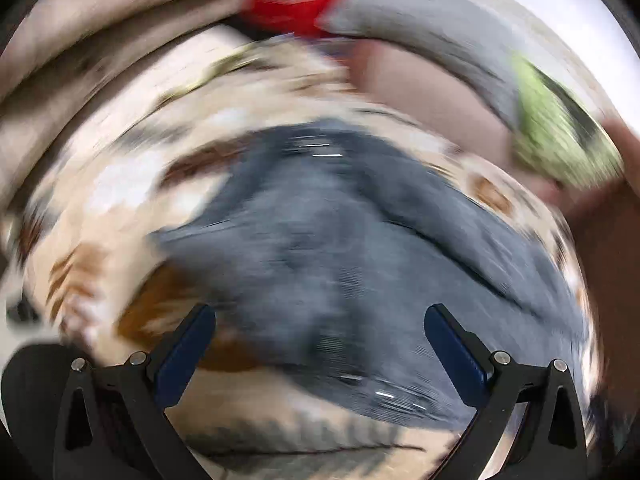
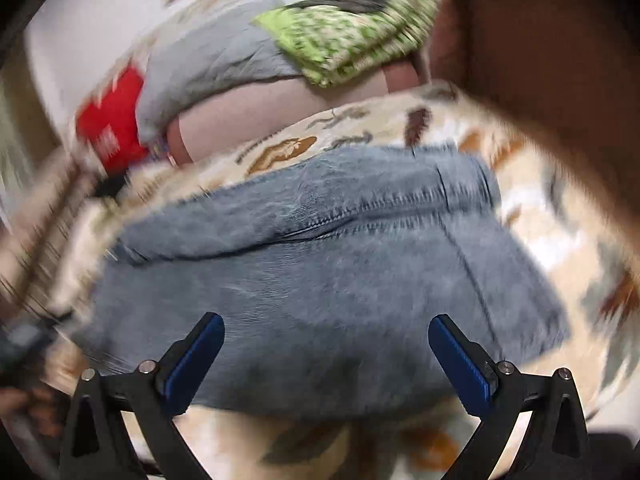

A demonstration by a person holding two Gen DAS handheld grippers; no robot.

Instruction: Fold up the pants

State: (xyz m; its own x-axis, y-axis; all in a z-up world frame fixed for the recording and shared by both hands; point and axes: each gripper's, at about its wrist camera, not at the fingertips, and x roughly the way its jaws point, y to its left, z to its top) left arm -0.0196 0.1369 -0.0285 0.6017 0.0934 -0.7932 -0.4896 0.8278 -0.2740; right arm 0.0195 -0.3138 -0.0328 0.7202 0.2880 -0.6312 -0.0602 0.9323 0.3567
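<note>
Blue denim pants [image 1: 340, 264] lie in a folded stack on a patterned cream bedspread [image 1: 132, 184]; the left wrist view is heavily motion-blurred. My left gripper [image 1: 320, 320] stands open above the near edge of the denim, nothing between its blue-padded fingers. In the right wrist view the pants [image 2: 320, 264] show as a folded rectangle with a stitched seam running across. My right gripper [image 2: 326, 328] is open too, hovering over the near part of the denim.
At the back of the bedspread [image 2: 540, 220] lie a grey cloth [image 2: 208, 64], a green patterned cloth [image 2: 352, 32], a pinkish pillow [image 2: 260, 120] and a red item [image 2: 112, 128]. A brown surface [image 2: 540, 72] rises at the right.
</note>
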